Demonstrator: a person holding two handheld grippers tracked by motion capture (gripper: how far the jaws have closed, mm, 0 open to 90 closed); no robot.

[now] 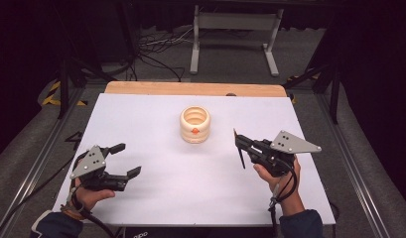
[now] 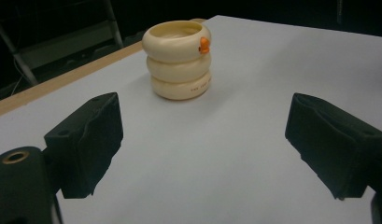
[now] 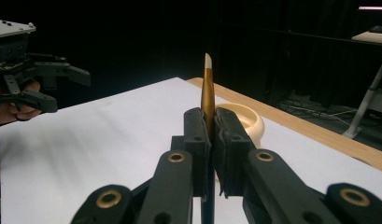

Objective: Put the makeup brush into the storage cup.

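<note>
White tabletop (image 1: 156,188), cup (image 1: 195,124) mid-table

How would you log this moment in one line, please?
left gripper: open, empty | right gripper: shut on slim stick | ringed cup: upright, untouched

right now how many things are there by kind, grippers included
grippers: 2, the open left gripper and the right gripper shut on the stick
cream ringed holder: 1
thin gold and dark stick: 1
white table: 1
total: 5
</note>
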